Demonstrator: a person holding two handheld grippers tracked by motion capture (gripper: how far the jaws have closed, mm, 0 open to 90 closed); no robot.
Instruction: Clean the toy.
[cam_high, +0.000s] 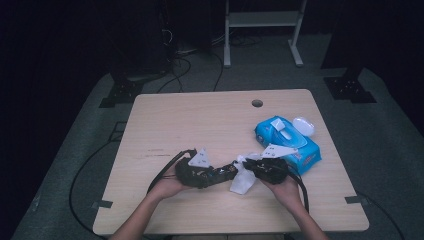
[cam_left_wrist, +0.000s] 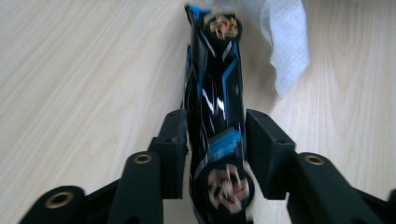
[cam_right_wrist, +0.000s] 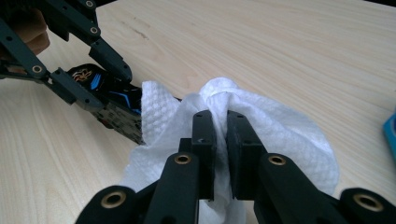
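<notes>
At the bottom of the high view two forearms come up from the lower edge, angled inward, each hand wrapped round a gripper near the lower middle of the table (cam_high: 165, 125). The left hand (cam_high: 167, 186) lies low with its left gripper (cam_high: 231, 170) pointing right along the tabletop; the right hand (cam_high: 287, 187) holds the right gripper (cam_high: 248, 165) pointing left, so the two tips meet nose to nose.

In the left gripper view, the jaws stand part-way apart with one toy car (cam_left_wrist: 215, 100), black with blue streaks, lengthwise between them in the middle of the frame. The left pad lies against its side, while on the right I cannot tell whether the pad touches.

In the right gripper view, the jaws are narrow and pinch one white wipe (cam_right_wrist: 275, 126) bunched at the centre; its fold lies against the car's end at left centre.

Farther off, to the right in the high view, lies one blue wipe pack (cam_high: 287, 144) with its white lid open.
</notes>
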